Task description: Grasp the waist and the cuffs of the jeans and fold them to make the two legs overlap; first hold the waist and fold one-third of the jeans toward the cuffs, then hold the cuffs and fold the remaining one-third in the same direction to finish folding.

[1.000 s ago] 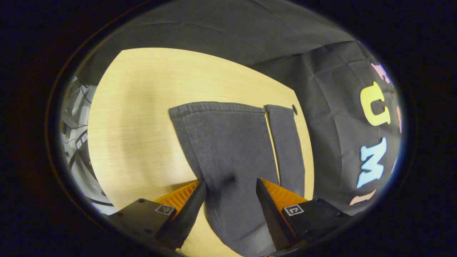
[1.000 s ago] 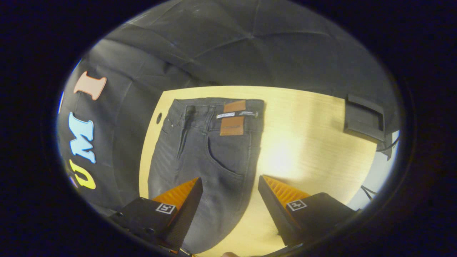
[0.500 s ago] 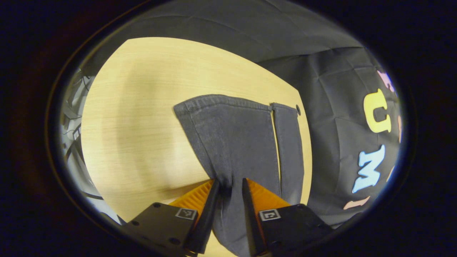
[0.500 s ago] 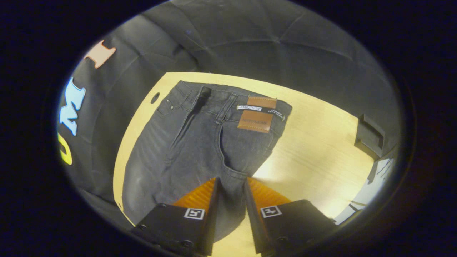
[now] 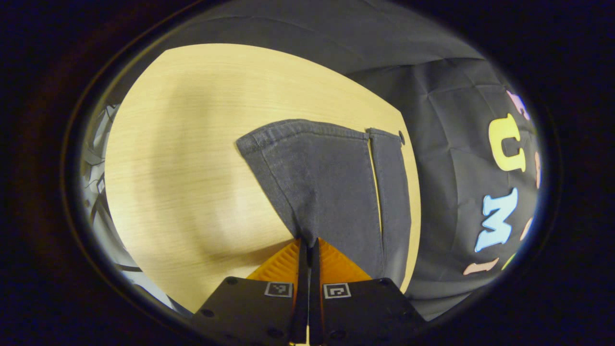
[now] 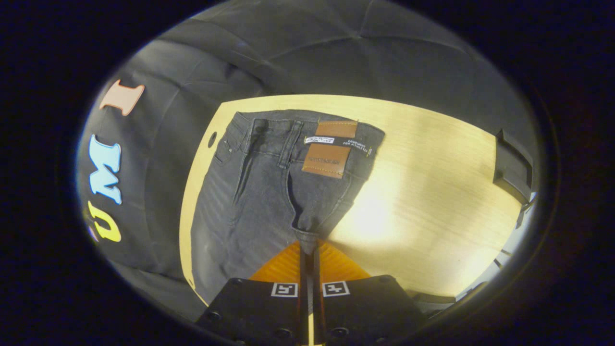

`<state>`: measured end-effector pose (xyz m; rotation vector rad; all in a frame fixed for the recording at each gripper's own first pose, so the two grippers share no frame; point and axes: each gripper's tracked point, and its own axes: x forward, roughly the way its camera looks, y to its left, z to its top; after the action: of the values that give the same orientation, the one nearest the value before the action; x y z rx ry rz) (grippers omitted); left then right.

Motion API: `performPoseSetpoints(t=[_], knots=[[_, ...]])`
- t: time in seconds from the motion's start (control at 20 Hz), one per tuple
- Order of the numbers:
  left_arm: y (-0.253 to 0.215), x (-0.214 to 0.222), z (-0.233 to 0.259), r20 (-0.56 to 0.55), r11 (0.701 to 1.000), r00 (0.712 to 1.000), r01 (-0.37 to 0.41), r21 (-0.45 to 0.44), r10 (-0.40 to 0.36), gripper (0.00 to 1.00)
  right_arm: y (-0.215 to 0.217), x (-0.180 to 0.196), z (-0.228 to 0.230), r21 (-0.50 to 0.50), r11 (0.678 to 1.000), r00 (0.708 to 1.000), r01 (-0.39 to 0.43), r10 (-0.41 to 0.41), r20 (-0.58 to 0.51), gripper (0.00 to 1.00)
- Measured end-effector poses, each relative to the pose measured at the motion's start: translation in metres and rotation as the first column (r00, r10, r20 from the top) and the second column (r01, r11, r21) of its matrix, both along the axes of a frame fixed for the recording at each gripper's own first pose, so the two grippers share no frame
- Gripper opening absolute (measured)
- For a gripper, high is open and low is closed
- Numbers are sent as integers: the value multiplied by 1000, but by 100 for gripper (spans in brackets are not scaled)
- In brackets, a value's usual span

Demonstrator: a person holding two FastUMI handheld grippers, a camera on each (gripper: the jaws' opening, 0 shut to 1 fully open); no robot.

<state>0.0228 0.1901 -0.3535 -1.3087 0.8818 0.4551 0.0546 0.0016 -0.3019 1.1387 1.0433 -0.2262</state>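
Dark grey jeans lie on a light wooden table. In the left gripper view the near leg (image 5: 319, 182) spreads out to its hemmed cuff (image 5: 302, 129), with the second leg (image 5: 391, 187) alongside toward the table's edge. My left gripper (image 5: 308, 242) is shut, pinching the near leg's cloth, which rises toward it in a taut fan. In the right gripper view the waist (image 6: 298, 126) with a brown leather patch (image 6: 330, 154) lies at the far end. My right gripper (image 6: 308, 244) is shut on the jeans' edge below the back pocket, and the fabric is drawn up to it.
The wooden table (image 5: 192, 144) spreads wide to the left in the left gripper view, and in the right gripper view the table (image 6: 432, 192) runs to the right of the jeans. A black box (image 6: 514, 166) sits at its far right edge. A small round hole (image 6: 212, 139) marks the corner near the waist.
Both grippers went from wide open to fully shut, each pinching the jeans' cloth. The fabric has since been drawn up into a taut fold at each gripper.
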Motion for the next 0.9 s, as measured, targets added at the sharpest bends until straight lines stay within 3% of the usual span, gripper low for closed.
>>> performPoseSetpoints(t=[0.25, 0.5, 0.65, 0.9], knots=[[3, -3, 18, 16, 996, 999, -48, -76, 49, 10, -4, 1, 21, 105, 994, 999, -34, 31, 28, 3], [-4, 4, 52, 16, 988, 997, -67, -139, 70, 10, -10, 10, 65, 243, 966, 995, -90, 76, 69, 3], [-9, 22, 77, 14, 981, 998, -56, -184, 60, 10, -11, 37, 110, 303, 942, 985, -145, 110, 129, 3], [-11, 86, 131, 49, 970, 998, -24, -242, 37, 9, -3, 97, 170, 290, 922, 956, -257, 199, 213, 3]])
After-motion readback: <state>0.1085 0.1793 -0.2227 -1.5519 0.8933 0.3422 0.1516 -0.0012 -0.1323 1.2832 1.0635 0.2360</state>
